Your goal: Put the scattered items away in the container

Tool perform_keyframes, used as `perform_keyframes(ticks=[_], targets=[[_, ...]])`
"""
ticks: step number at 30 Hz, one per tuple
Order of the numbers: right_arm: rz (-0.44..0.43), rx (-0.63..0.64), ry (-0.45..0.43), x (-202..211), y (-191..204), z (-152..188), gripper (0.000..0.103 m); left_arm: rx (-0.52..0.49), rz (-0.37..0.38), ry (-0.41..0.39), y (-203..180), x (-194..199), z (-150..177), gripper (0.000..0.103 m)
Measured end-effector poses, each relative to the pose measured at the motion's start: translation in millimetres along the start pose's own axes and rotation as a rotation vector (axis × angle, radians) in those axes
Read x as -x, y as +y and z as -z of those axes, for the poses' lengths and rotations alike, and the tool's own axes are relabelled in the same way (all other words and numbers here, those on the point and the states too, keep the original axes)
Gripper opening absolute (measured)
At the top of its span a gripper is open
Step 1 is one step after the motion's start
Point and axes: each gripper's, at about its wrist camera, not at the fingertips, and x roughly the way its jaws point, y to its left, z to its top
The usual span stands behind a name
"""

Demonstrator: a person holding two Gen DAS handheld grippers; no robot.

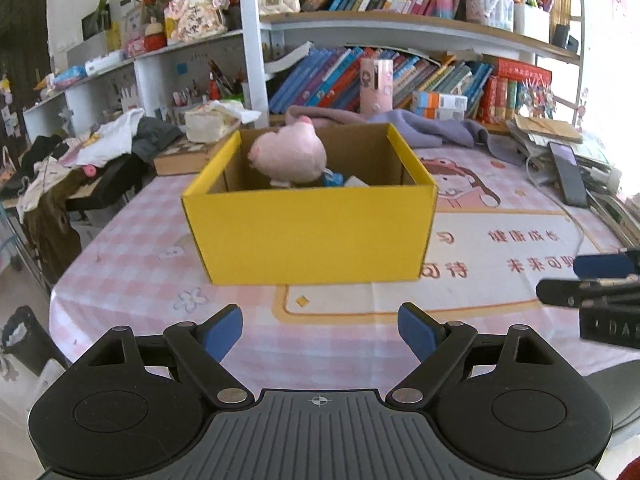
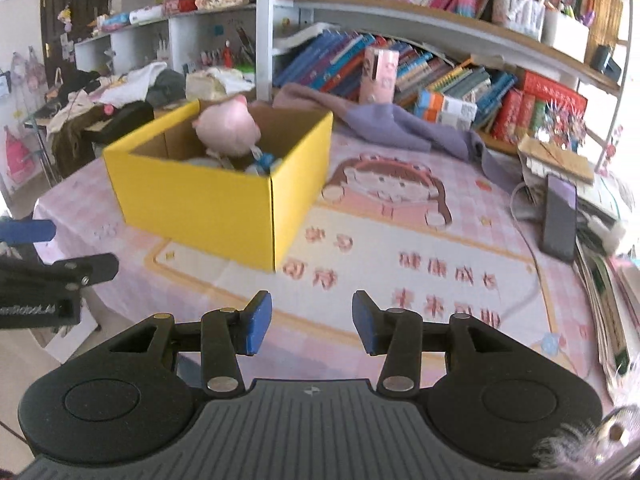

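Yellow cardboard forms the box (image 1: 308,236), which stands open-topped on the worktop (image 1: 132,264), on a pink checked cloth printed with a cartoon girl and red characters. Inside it a pink plush (image 1: 289,156) leans against the far left corner, its head rising above the rim. Beside the plush, low in the box, lie something blue (image 1: 333,179) and something pale; blur keeps them from being identified, though they may be small toys.

The left gripper (image 1: 320,330) hangs over the near edge of the worktop, just short of the box, pointing at its front wall. Its blue-padded fingers (image 1: 224,330) stand wide apart with nothing between them. The right gripper (image 2: 312,326) hangs to the right of the box, over the printed panel of the cloth, near the box's right corner. Its fingers (image 2: 256,326) are parted by a narrower gap, and that gap is empty too. Each gripper shows at the edge of the other's view.

Behind the box a purple cloth (image 2: 384,128) lies crumpled against a shelf (image 1: 400,28) crammed with books. A dark phone (image 2: 560,216) lies at the right edge of the worktop, near a stack of papers. Clothes (image 1: 100,144) are heaped to the left.
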Motion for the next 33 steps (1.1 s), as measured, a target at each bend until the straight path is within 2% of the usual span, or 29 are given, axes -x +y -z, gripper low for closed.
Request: perform_keyframes(ticks=[5, 9, 16, 21, 24, 33], targets=[[0.01, -0.02, 0.044, 5.9, -3.4, 18.6, 0.047, -0.023, 0.013, 0.038, -11.4, 0.4, 5.6, 0.087], [0.022, -0.049, 0.059, 10.0, -9.8, 26.6, 0.05, -0.039, 0.01, 0.057, -18.8, 1.2, 10.3, 0.092], [0.028, -0.066, 0.079, 15.2, -15.3, 35.4, 0.053, -0.035, 0.011, 0.103, -23.9, -1.8, 15.7, 0.092], [0.031, -0.077, 0.091, 17.5, -18.0, 39.1, 0.061, -0.038, 0.019, 0.121, -27.0, -2.3, 17.6, 0.096], [0.035, -0.089, 0.1, 18.5, -19.6, 41.4, 0.069, -0.045, 0.027, 0.128, -29.5, -2.0, 18.7, 0.097], [0.057, -0.121, 0.115, 23.1, -25.0, 47.4, 0.083, -0.073, 0.066, 0.14, -37.1, -2.4, 19.5, 0.099]])
